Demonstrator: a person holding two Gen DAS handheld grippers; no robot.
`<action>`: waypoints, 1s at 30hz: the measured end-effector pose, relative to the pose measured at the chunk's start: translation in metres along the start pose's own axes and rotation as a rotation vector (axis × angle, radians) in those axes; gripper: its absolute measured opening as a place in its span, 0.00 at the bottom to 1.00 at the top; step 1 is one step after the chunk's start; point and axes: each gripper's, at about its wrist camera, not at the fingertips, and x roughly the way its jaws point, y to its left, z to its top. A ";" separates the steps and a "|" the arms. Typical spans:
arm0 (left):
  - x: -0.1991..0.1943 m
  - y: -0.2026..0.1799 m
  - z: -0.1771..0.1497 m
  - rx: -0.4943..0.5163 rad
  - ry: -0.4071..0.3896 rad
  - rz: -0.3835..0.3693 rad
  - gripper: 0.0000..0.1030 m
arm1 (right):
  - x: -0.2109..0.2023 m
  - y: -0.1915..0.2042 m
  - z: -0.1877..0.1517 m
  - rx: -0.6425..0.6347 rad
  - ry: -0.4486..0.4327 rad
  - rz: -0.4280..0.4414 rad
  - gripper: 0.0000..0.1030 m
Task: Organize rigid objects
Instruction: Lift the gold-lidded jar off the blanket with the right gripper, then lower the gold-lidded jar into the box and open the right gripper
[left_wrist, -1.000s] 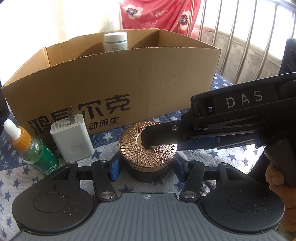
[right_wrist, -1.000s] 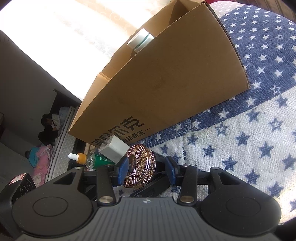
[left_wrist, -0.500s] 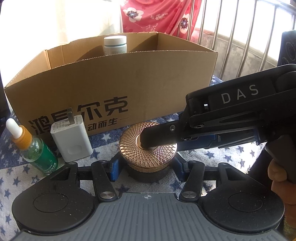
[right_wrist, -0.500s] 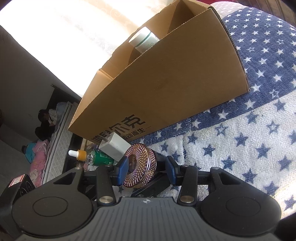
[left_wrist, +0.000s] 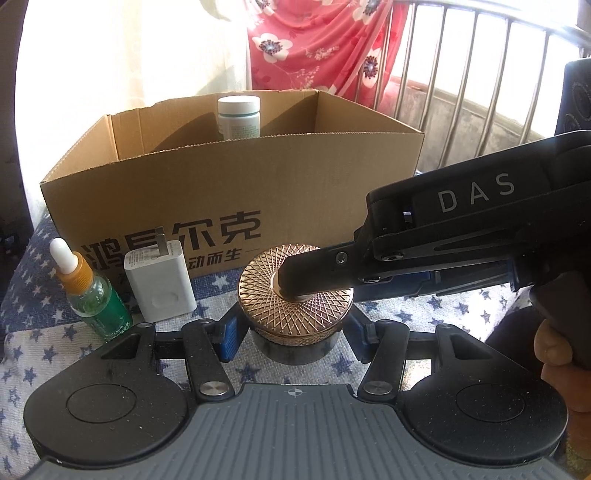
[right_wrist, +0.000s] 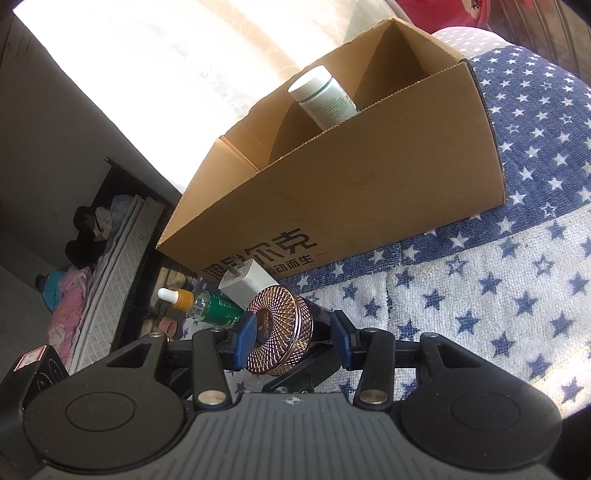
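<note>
A round jar with a rose-gold lattice lid (left_wrist: 295, 295) and a dark body is held by both grippers, top and bottom in the right one and by the sides in the left one. My left gripper (left_wrist: 291, 338) is shut on its dark body from both sides. My right gripper (right_wrist: 291, 334) is shut on the jar (right_wrist: 282, 332), one finger (left_wrist: 314, 275) across the lid, the other under it. The jar is lifted off the cloth, in front of the cardboard box (left_wrist: 236, 195), which also shows in the right wrist view (right_wrist: 351, 192).
A white-capped bottle (left_wrist: 239, 117) stands inside the box. A white charger plug (left_wrist: 159, 280) and a green dropper bottle (left_wrist: 90, 291) stand on the star-patterned cloth (right_wrist: 498, 295) left of the jar. A metal railing (left_wrist: 480, 74) is behind on the right.
Both grippers have risen with the jar between them. The box now sits lower in both views and more of its inside shows.
</note>
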 end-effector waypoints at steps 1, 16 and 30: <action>-0.002 0.001 0.000 -0.001 -0.005 0.000 0.53 | -0.001 0.002 -0.001 -0.004 -0.002 0.000 0.46; -0.050 -0.002 0.015 0.009 -0.126 0.016 0.54 | -0.039 0.048 -0.007 -0.114 -0.096 0.021 0.48; -0.080 0.000 0.058 0.018 -0.245 0.046 0.54 | -0.070 0.094 0.027 -0.254 -0.179 0.055 0.48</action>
